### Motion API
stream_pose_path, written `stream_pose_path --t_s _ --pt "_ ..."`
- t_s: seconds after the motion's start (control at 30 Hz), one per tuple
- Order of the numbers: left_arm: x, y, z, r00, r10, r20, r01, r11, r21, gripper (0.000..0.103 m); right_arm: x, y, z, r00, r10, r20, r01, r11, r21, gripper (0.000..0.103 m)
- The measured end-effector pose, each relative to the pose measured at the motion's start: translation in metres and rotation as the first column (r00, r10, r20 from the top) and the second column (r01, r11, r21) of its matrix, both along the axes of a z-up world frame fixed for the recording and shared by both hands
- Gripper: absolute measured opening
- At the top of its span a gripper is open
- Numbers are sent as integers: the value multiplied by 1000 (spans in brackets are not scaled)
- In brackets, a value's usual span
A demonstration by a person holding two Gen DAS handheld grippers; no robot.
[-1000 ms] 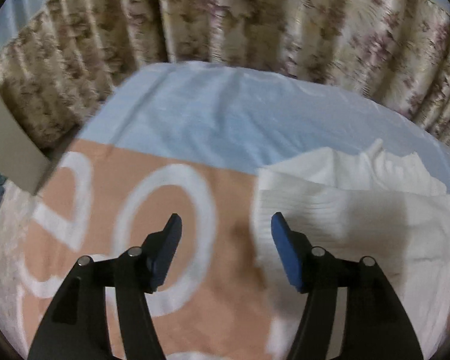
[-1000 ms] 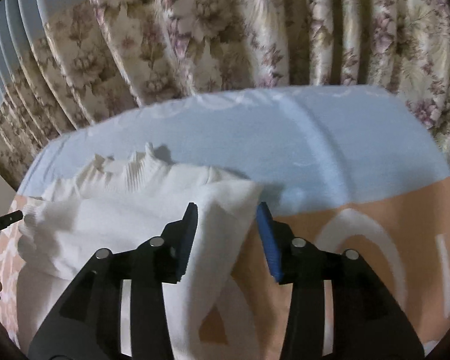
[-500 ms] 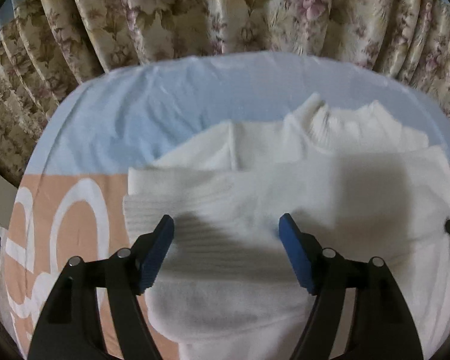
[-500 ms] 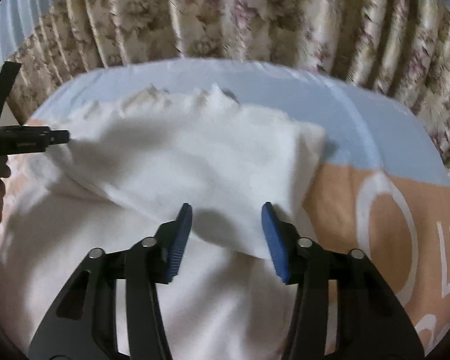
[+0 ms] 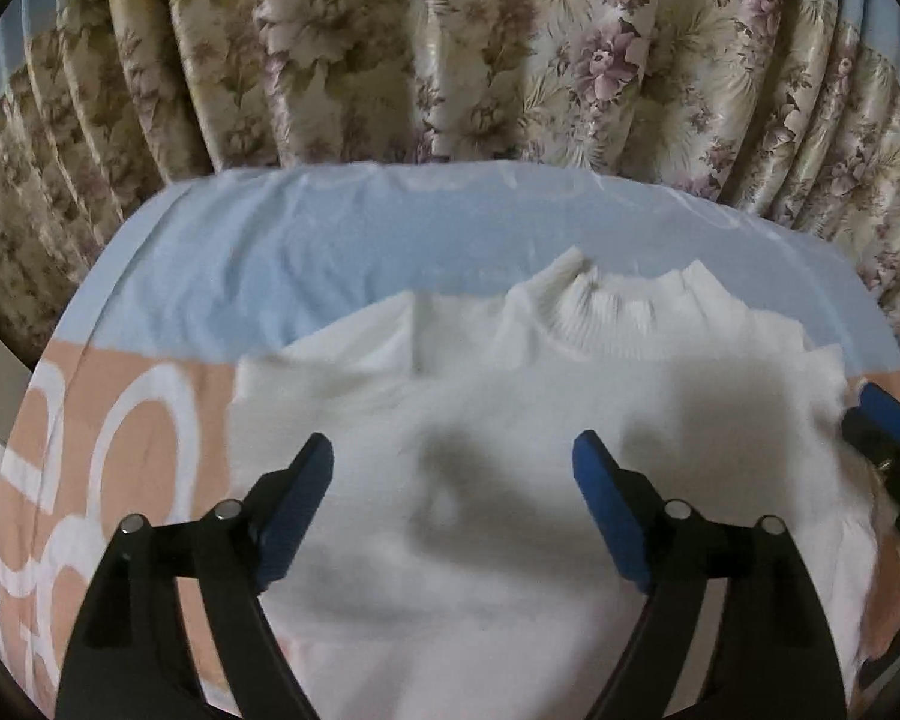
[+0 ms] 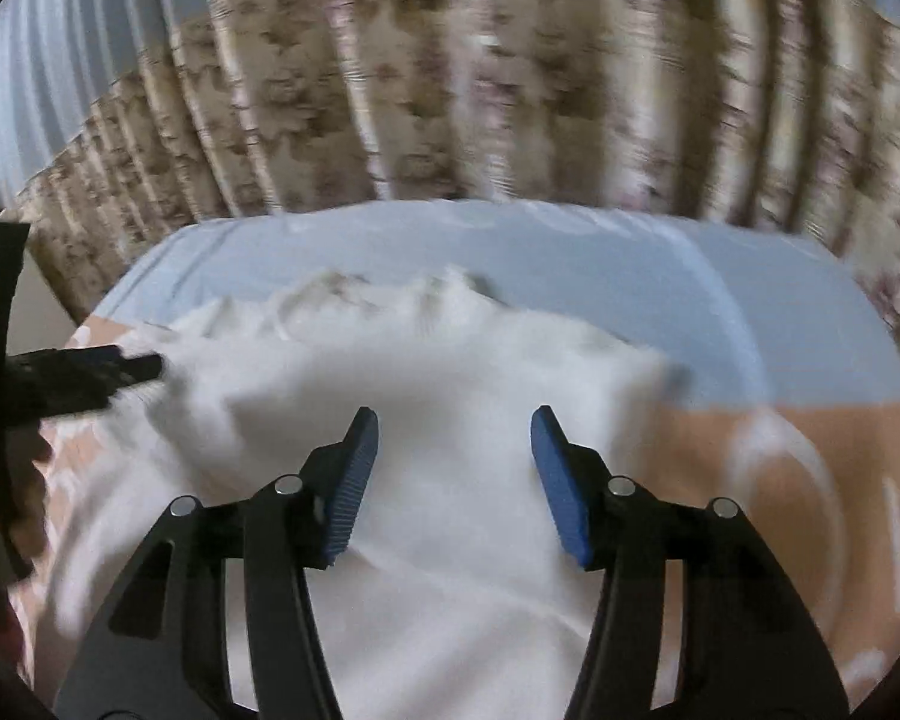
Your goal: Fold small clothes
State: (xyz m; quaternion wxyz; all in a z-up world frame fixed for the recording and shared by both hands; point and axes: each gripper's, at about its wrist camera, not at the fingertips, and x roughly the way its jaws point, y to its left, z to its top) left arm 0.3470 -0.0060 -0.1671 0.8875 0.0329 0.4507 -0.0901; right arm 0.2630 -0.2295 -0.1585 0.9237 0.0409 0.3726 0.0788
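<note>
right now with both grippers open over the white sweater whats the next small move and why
Probably lower the left gripper and pinch the white sweater near its left edge. Both it and the right gripper hang open, holding nothing, and the sweater lies only partly folded on the blue and peach sheet.

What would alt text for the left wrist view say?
A white sweater lies flat on a blue-and-peach sheet, its ribbed collar toward floral curtains. The open left tool hovers over it, empty.
</note>
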Motion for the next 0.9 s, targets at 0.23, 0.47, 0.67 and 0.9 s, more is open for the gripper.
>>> stream_pose_path --t_s 0.23,0.47,0.67,0.9 --pt "25 1 -36 1000 -18 -9 19 996 83 83 53 27 -45 994 47 -100 -58 991 -116 52" --pt "26 58 -38 997 76 -21 -75 996 54 89 42 -43 -44 993 -83 -87 77 995 -70 36" --pt "7 63 -27 996 89 -22 -88 994 59 89 33 -79 -32 989 -128 -75 128 992 6 48" --pt "-46 37 -15 999 18 -30 -16 998 56 89 -4 -37 -6 997 -19 -72 17 999 -33 68"
